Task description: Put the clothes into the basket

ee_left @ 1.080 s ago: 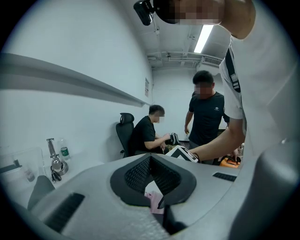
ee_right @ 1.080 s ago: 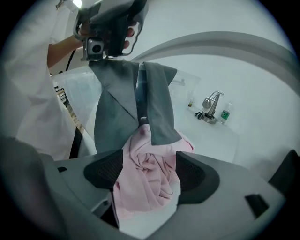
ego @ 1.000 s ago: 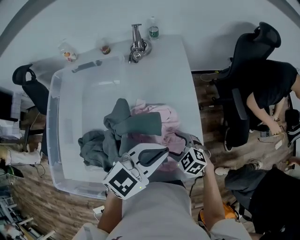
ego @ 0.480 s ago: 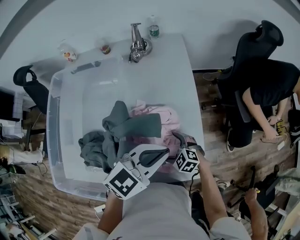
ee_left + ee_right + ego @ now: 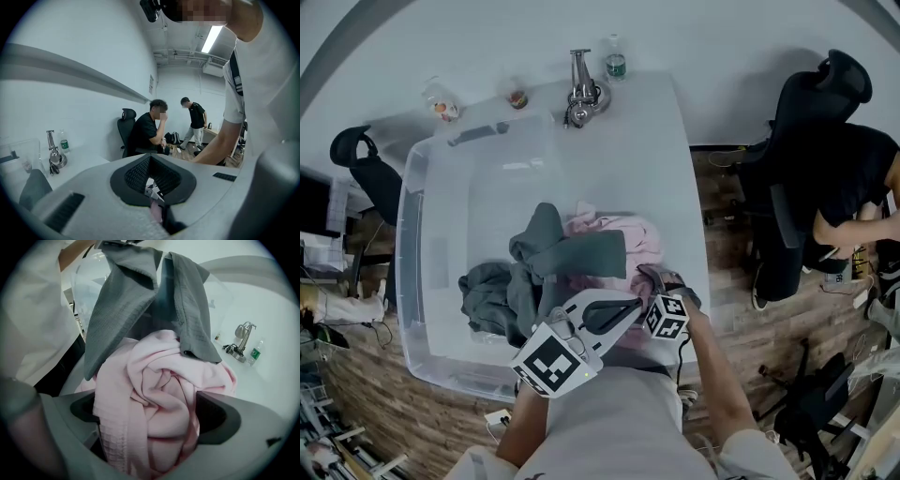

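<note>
This is looking like an office workroom: black swivel chairs (image 5: 811,122) are standing either side of the white table (image 5: 670,159), a seated person (image 5: 853,178) is working right of it, and wood-plank flooring (image 5: 741,272) is running around it.

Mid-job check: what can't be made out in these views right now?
- Left gripper view: left gripper is shut; its own body blocks most of the basket.
- Right gripper view: right gripper, jaws opening; the pink garment between them hides the basket floor.
- Head view: bottle label too small.
</note>
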Demonstrator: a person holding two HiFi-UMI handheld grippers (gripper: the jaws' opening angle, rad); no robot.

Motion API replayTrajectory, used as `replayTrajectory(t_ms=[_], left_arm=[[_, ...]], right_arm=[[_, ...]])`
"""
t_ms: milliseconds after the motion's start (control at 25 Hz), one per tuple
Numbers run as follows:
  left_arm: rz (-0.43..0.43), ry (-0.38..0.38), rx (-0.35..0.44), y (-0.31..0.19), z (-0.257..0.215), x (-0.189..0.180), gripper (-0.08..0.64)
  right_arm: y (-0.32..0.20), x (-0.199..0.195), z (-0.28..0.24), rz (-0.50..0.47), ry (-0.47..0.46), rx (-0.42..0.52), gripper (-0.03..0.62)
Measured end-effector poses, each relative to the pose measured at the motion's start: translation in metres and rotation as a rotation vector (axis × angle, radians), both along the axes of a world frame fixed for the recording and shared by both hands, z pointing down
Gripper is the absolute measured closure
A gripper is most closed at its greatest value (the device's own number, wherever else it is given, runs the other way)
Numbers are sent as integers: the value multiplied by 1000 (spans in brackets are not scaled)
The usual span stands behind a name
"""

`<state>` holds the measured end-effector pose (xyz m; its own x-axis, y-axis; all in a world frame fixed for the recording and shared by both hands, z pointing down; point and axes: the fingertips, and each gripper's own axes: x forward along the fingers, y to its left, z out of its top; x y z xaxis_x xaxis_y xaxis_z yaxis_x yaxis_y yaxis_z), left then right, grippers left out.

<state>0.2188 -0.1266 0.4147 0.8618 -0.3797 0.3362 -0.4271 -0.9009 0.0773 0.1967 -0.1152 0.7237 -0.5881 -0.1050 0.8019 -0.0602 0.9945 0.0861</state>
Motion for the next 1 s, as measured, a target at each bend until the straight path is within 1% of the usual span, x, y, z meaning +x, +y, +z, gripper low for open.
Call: replayTrajectory(t_ms=[160, 280, 320, 400, 480, 600, 640, 760, 1000], left_arm=[[-6, 2, -6, 2, 0, -1, 555], [17, -5, 22, 3, 2, -1, 555], [18, -6, 26, 4, 2, -2, 555], [4, -2, 17, 4, 2, -4, 555], [-12, 1, 4, 4, 1, -5, 555], [-24, -1, 4, 5, 0, -8, 555], [-26, -2, 6, 5, 0, -9, 555], [-9, -16, 31, 9, 0, -10, 555], [-3, -15, 40, 16, -3, -11, 555]], right_arm=[[1, -2, 6, 12, -51, -25, 17], [4, -2, 8, 24, -79, -51, 27], [7, -2, 9, 22, -80, -66, 53], [14, -3, 9, 25, -84, -96, 179], [18, -5, 9, 51, -96, -101, 242], [19, -6, 7, 97, -97, -81, 372], [18, -6, 6, 115, -93, -81, 404], [17, -3, 3, 179, -95, -109, 453], [17, 1, -11, 281, -144, -137, 474]])
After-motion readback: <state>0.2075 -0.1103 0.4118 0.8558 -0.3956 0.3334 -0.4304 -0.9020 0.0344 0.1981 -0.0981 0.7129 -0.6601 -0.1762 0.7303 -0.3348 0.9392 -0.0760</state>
